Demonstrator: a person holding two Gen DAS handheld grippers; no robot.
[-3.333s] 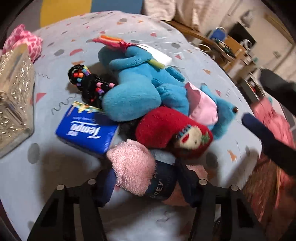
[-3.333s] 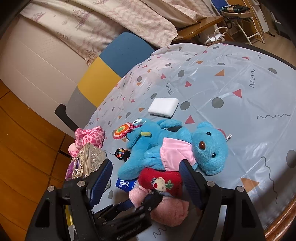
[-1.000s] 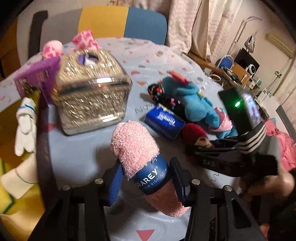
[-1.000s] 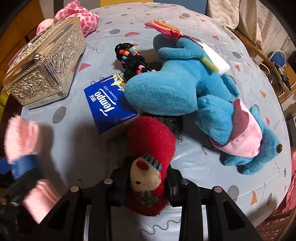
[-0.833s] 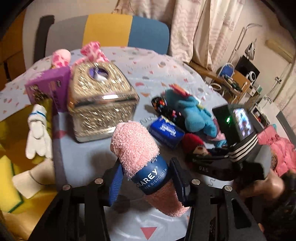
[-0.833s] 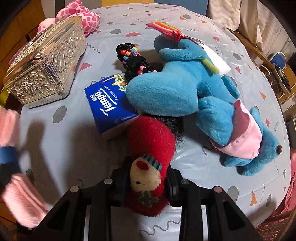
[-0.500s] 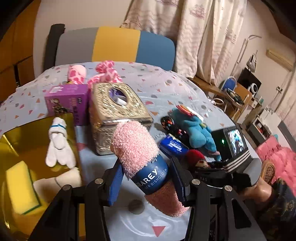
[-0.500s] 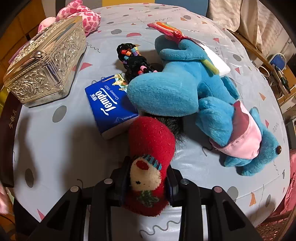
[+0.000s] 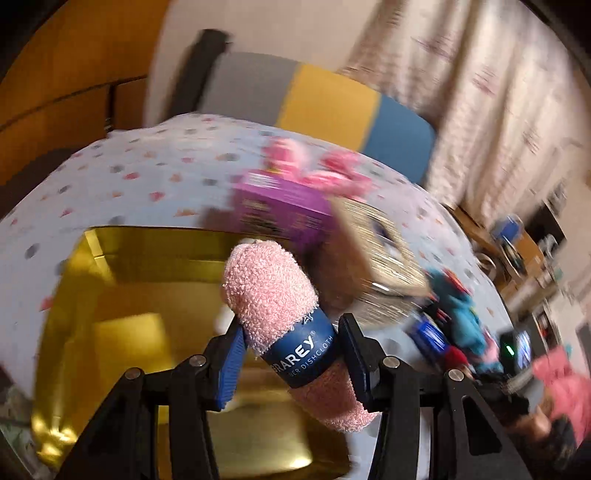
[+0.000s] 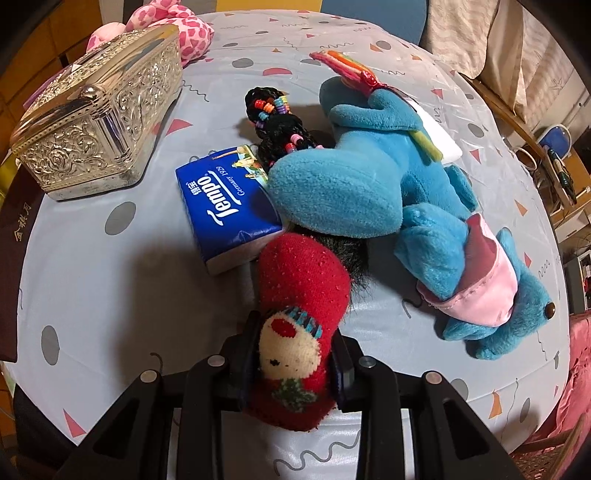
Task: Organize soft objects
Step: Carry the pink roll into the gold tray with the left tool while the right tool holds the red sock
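Observation:
My left gripper (image 9: pixel 291 350) is shut on a rolled pink dishcloth (image 9: pixel 269 291) with a blue paper band, held in the air over a gold box (image 9: pixel 147 288) at the table's edge. The left wrist view is motion-blurred. In the right wrist view my right gripper (image 10: pixel 293 350) is shut on a red fuzzy sock (image 10: pixel 299 295) with a doll face, which lies on the tablecloth. A big blue teddy bear (image 10: pixel 369 192) in a pink skirt lies just beyond the sock. A pink spotted plush (image 10: pixel 177 26) sits at the far left.
A silver embossed tissue box (image 10: pixel 99 107) stands at the left, a blue Tempo tissue pack (image 10: pixel 225 199) and a black beaded hair piece (image 10: pixel 280 125) lie beside the bear. A purple carton (image 9: pixel 280 206) stands behind the gold box. A striped chair (image 9: pixel 325 99) is beyond the table.
My left gripper has swung left with the pink dishcloth, from above the table to above the gold box. The right gripper has stayed on the red sock.

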